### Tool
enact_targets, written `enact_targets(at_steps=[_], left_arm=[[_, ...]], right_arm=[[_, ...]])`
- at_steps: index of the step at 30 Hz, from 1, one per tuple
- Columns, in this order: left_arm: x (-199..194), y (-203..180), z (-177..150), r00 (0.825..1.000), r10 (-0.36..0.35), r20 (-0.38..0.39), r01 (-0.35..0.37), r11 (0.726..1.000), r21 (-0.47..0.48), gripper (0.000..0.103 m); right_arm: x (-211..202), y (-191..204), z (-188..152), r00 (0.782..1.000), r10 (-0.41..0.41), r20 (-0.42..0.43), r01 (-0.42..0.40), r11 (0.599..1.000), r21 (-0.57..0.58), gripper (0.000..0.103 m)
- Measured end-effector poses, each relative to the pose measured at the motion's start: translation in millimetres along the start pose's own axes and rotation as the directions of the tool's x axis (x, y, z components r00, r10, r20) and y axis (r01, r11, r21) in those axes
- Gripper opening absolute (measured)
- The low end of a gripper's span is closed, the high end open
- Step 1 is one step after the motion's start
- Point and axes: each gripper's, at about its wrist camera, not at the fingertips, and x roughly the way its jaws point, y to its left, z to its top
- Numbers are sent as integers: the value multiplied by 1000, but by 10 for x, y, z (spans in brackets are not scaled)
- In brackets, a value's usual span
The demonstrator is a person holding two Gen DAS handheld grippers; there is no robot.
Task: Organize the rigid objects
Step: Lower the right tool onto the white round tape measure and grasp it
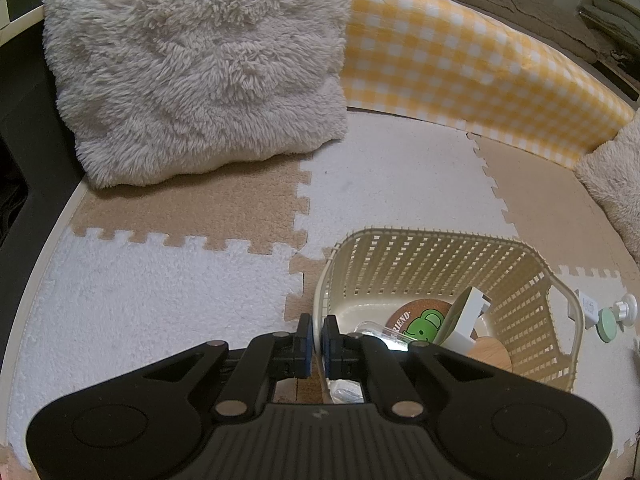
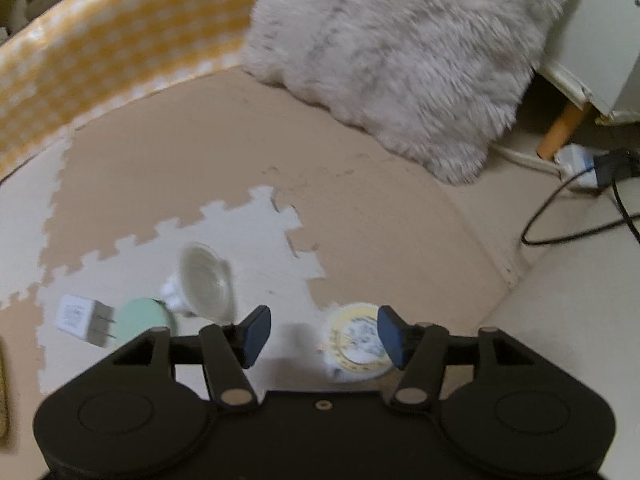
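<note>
My left gripper is shut on the left rim of a cream lattice basket. In the basket lie a cork coaster with a green animal, a white box and a wooden disc. My right gripper hangs open over the foam mat, nothing between its pads. Just below it, near the right finger, a round yellow-rimmed white object lies on the mat. To the left lie a clear reflector bulb, a mint-green disc and a white plug adapter.
A shaggy grey cushion leans against a yellow checked bumper; another cushion stands beyond the right gripper. A power strip with a black cable lies off the mat at the right, under white furniture with a wooden leg.
</note>
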Motion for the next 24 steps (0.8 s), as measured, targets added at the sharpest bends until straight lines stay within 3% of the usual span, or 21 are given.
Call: enact_targets(at_steps=[6, 15, 22, 24], left_arm=[[-3, 0, -2, 1000, 0, 0, 0, 1000, 1, 5], [-3, -1, -2, 1000, 0, 0, 0, 1000, 0, 5], [-5, 0, -1, 1000, 0, 0, 0, 1000, 1, 5], [-4, 0, -3, 1000, 1, 0, -1, 1000, 1, 5]], right_arm=[[166, -19, -29, 998, -27, -58, 27, 1000, -16, 60], [247, 67, -59, 993, -95, -63, 87, 990, -115, 62], [283, 30, -76, 992, -93, -88, 82, 990, -117, 65], [279, 13, -66, 993, -77, -93, 67, 993, -102, 59]])
